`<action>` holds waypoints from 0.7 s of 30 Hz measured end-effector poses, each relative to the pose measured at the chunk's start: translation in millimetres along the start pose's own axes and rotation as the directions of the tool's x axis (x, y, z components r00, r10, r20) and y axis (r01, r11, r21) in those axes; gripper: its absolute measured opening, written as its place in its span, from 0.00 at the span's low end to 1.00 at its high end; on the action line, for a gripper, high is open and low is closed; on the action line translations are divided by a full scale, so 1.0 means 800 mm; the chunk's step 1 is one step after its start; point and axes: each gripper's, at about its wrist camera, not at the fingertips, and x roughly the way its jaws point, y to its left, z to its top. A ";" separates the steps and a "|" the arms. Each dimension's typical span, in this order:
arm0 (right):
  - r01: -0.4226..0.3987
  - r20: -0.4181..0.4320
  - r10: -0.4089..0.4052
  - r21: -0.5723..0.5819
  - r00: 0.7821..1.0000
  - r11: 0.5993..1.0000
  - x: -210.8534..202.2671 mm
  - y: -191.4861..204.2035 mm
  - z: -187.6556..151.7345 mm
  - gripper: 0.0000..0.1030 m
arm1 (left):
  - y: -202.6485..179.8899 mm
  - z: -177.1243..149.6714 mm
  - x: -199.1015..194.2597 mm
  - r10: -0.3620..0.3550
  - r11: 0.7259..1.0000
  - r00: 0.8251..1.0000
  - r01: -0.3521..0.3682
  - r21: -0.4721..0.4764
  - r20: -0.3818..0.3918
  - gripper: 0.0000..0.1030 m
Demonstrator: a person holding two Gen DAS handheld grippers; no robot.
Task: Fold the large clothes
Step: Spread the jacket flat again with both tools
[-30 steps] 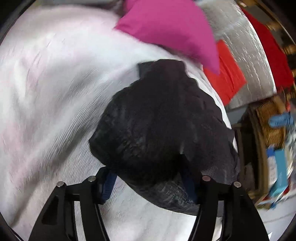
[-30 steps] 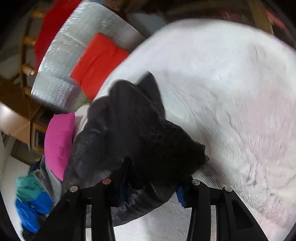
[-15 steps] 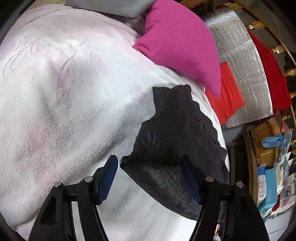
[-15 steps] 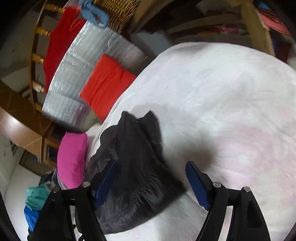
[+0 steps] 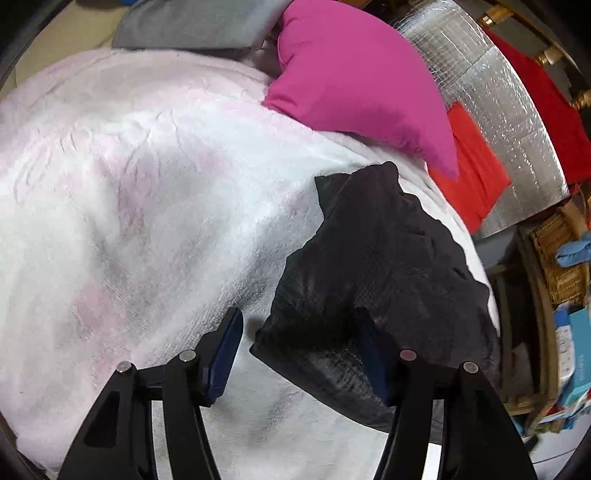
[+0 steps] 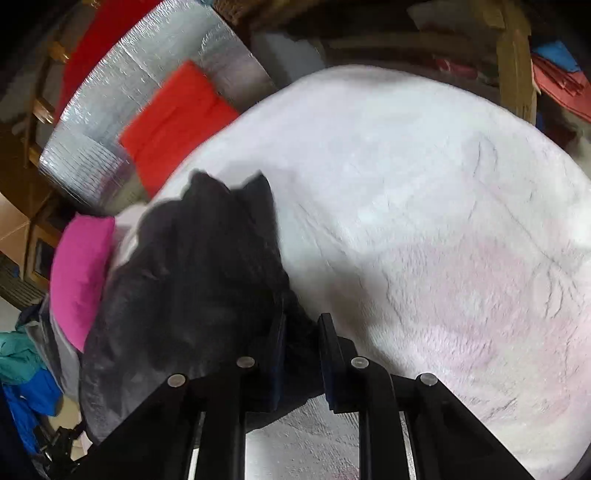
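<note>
Left gripper (image 5: 299, 343): jaws apart and closing, the near corner of the black garment (image 5: 373, 266) lying between them; the right pad stands against the cloth, the left pad (image 5: 221, 354) is clear of it over bare blanket, so no pinch. Right gripper (image 6: 301, 339): jaws narrowing, almost together, with a fold of the same black garment (image 6: 192, 280) caught between the pads. One garment only, a dark, slightly shiny bundle, loosely folded. Its long axis runs away from the grippers, from the wide near end at the jaws to a narrower far end with two small peaks pointing at the red cloth. It lies on the white and pale pink fleece blanket (image 5: 129, 192), along the blanket's edge. Beyond the garment's far end: one magenta pillow (image 5: 354, 74), resting on the blanket; one orange-red folded cloth (image 5: 476, 173) on a silver foil-faced mat (image 5: 517, 122); one darker red cloth (image 5: 546, 107) behind the mat. One grey cushion (image 5: 192, 22) just beside the pillow. One wicker basket (image 5: 557, 254) off the garment's side, away from the blanket.
</note>
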 end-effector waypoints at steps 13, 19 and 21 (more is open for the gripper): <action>-0.055 0.015 0.055 0.008 0.998 0.998 0.030 0.038 0.024 0.84 | -0.063 -0.026 -0.021 0.245 0.886 0.938 -0.320 0.337 0.245 0.61; 0.008 -0.065 -0.015 -0.107 0.998 0.994 0.062 0.056 0.017 0.41 | -0.085 -0.037 -0.026 0.274 0.809 0.899 -0.407 0.423 0.341 0.61; 0.021 -0.001 -0.021 -0.164 1.000 0.986 0.043 0.069 0.017 0.31 | -0.092 -0.041 -0.031 0.275 0.792 0.888 -0.427 0.437 0.369 0.61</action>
